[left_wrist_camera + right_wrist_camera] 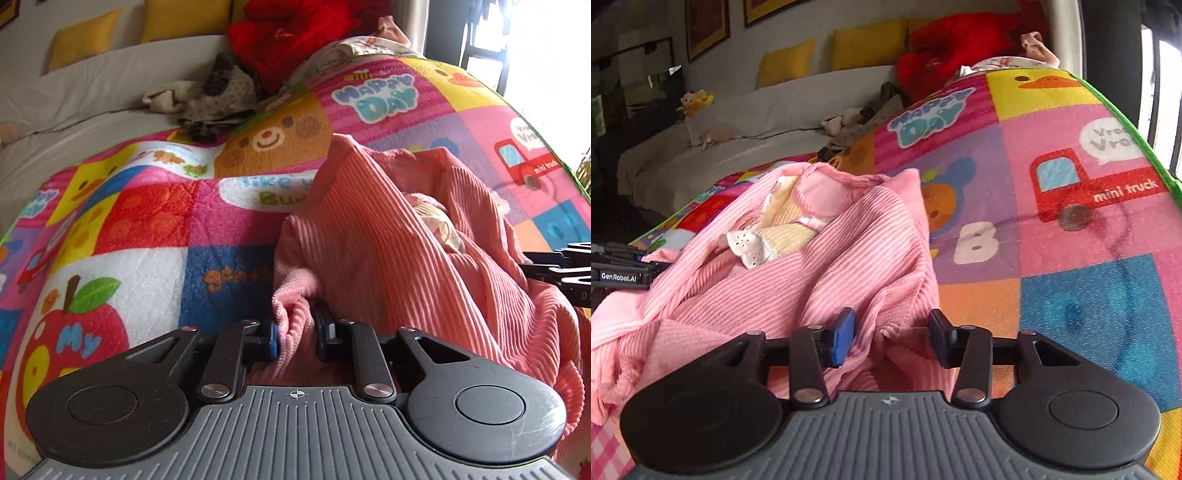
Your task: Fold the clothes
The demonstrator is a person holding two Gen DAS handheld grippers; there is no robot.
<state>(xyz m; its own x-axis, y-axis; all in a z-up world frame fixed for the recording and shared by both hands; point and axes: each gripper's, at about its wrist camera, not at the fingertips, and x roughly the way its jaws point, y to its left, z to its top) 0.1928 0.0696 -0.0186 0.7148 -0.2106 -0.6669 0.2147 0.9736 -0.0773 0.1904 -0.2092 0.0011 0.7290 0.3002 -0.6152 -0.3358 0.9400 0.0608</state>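
A pink ribbed garment (388, 236) lies bunched on a colourful patchwork play mat (147, 221). A cream appliqué with lace trim shows in its folds (783, 221). My left gripper (297, 332) has its blue-padded jaws partly closed around the garment's lower left edge, with fabric between them. My right gripper (892, 336) stands wider, with a fold of the same garment (849, 258) rising between its jaws; the pads are apart from the cloth. The right gripper shows at the right edge of the left wrist view (569, 269), and the left gripper at the left edge of the right wrist view (620, 273).
A red garment (295, 33) and a grey-beige heap of clothes (210, 96) lie at the mat's far end. A white sofa (74, 92) with yellow cushions (81, 37) is behind. A coin-like disc (1075, 218) lies on the mat. Bright window at right.
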